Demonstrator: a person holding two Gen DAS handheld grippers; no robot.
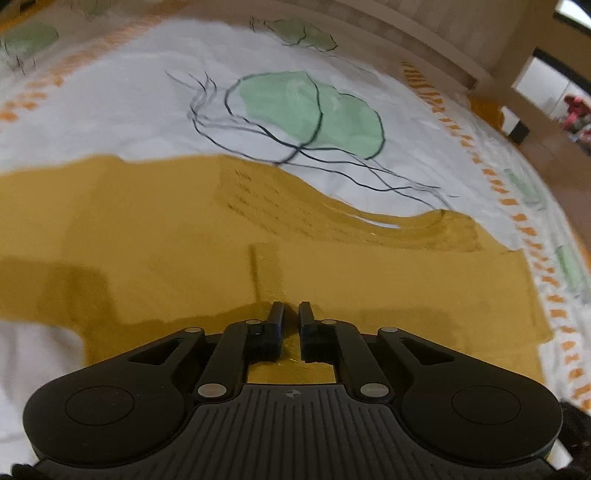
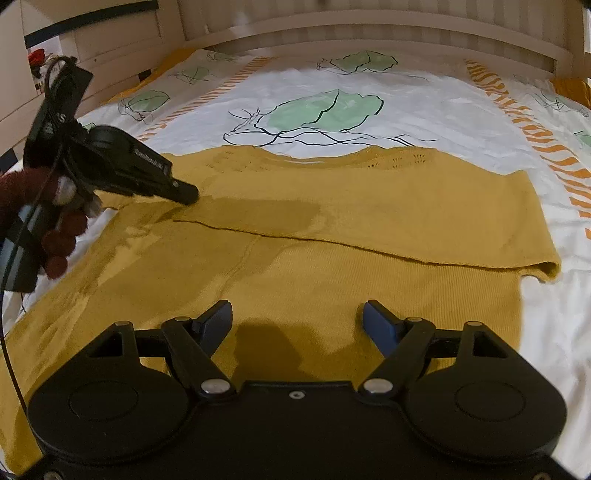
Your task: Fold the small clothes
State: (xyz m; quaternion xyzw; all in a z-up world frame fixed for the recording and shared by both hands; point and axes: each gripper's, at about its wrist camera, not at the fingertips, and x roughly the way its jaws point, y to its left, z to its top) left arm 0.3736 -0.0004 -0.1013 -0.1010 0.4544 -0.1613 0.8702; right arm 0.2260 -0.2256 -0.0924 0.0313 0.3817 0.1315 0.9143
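Observation:
A mustard-yellow knit sweater lies flat on the bed, with one part folded over so a folded edge runs across it from left to right. In the left wrist view the sweater fills the middle. My left gripper is nearly shut, its tips low over the fabric; whether it pinches cloth I cannot tell. It also shows in the right wrist view, tips at the left end of the folded edge. My right gripper is open and empty over the sweater's near part.
The bed cover is white with green leaf prints and orange striped bands. A pale wooden headboard stands at the far end. Furniture stands at the far left.

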